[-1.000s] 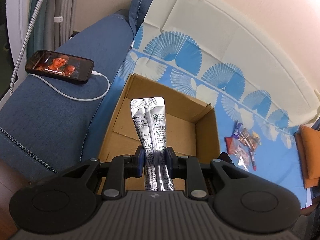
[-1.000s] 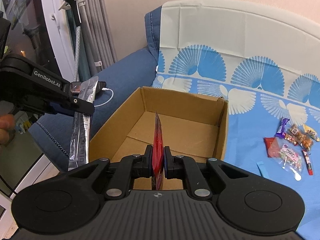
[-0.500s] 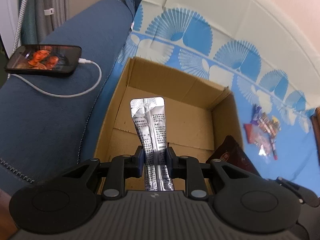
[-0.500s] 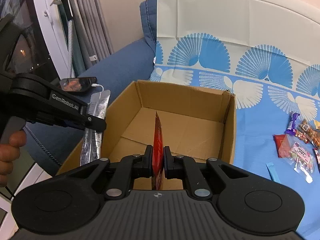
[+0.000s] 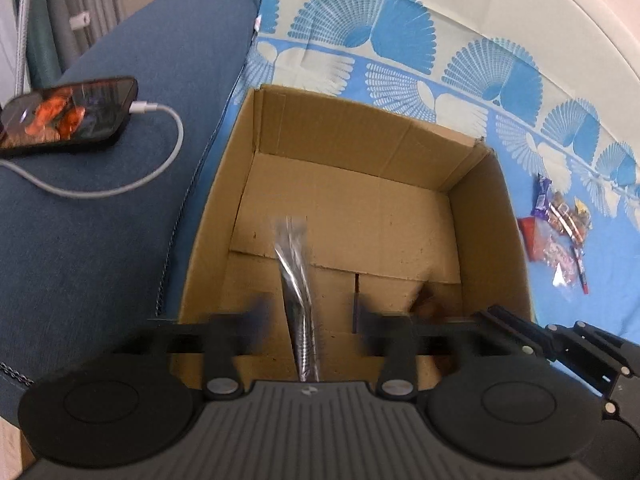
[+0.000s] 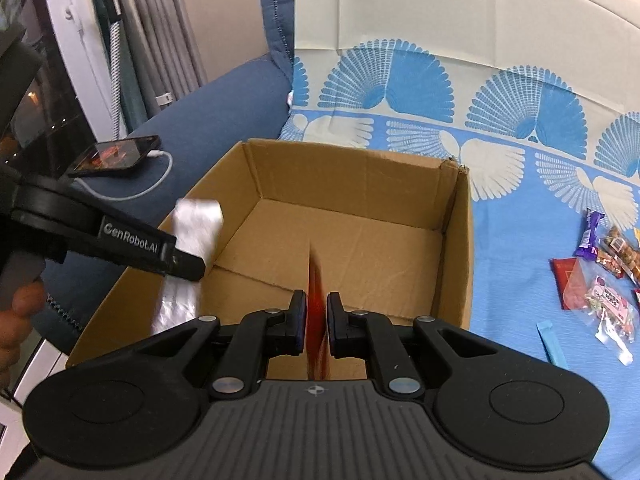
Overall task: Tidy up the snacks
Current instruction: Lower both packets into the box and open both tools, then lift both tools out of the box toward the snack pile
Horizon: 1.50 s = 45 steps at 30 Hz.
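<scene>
1. Blue sofa cushions, draped with a fan-patterned cloth (image 6: 420,92), carried everything you worked on: an open cardboard box (image 5: 352,216) sat on the cloth against the armrest, and a phone (image 5: 68,114) on its charging cable lay on that armrest.
2. Your left gripper (image 5: 306,312) had its jaws just sprung wide apart over the box. The silver foil packet (image 5: 294,276) was still between them but no longer pinched, hanging blurred above the box floor; I judged it was on its way down.
3. Your right gripper (image 6: 317,320) had jaws nearly together, and they had begun to ease. The red packet (image 6: 317,292) stood edge-on between them over the near part of the box, and I could not tell whether the pads still pressed on it.
4. Both packets looked thin, light and floppy. Foil of that kind is probably slippery, so a pinch near the middle of a flat face, or on a sealed end, would likely hold better than a grip on a crinkled edge.
5. Loose snacks (image 6: 600,276) lay in a small heap on the cloth, well apart from the box on its right. They seemed small, light and crackly; some clear bags overlapped, so taking one by a free corner seemed the safest bet.
6. Nothing there looked fragile, though crushing the filled bags was a risk.
</scene>
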Tool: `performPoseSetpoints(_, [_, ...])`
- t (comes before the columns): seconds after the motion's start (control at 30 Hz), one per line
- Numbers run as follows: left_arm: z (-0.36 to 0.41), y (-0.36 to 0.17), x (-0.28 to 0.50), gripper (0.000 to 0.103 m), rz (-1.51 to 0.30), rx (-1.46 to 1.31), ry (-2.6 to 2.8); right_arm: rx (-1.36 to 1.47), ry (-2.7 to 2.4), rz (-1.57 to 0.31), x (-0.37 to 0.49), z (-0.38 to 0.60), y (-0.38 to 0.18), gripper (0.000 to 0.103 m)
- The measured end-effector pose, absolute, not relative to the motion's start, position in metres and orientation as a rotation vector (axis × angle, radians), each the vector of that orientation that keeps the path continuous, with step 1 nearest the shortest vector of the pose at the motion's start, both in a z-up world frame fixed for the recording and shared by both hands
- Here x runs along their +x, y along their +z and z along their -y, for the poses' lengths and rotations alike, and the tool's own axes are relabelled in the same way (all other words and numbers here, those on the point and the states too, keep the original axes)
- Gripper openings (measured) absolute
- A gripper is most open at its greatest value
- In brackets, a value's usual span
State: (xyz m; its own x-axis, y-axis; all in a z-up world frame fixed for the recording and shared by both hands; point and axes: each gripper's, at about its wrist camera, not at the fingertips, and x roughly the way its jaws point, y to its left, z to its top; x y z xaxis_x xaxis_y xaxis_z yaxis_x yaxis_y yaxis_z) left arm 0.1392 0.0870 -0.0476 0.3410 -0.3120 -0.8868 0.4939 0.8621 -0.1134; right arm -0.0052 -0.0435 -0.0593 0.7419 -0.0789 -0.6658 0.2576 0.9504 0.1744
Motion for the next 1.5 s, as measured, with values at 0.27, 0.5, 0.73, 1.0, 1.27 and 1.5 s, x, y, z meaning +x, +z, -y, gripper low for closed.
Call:
performPoseSetpoints(0.27, [-0.106,-0.038,0.129,0.103,-1.087,0.147,-0.444,0.314,-0.207,-0.730,-0.017,0.046,-0.049,0.072])
performPoseSetpoints(0.5, [-0.121,-0.034,0.079,0.103,-1.112,0.216,-0.387,0.332,-0.171,-0.791,-0.050,0.019,-0.041,0.087])
performPoseSetpoints(0.73, [-0.136,-0.021,0.043,0.103,-1.076,0.235,-0.395,0.291,-0.191,-0.753,-0.081,0.004,-0.019,0.088])
performPoseSetpoints(1.0, [-0.145,-0.002,0.015,0.103,-1.011,0.244,-0.390,0.259,-0.221,-0.690,-0.114,-0.010,0.002,0.090])
performPoseSetpoints(1.27, [-0.153,0.016,-0.010,0.103,-0.944,0.246,-0.403,0.233,-0.230,-0.632,-0.136,-0.025,0.016,0.090])
performPoseSetpoints(1.5, [-0.155,0.025,-0.021,0.103,-0.916,0.243,-0.414,0.234,-0.245,-0.601,-0.151,-0.030,0.022,0.090])
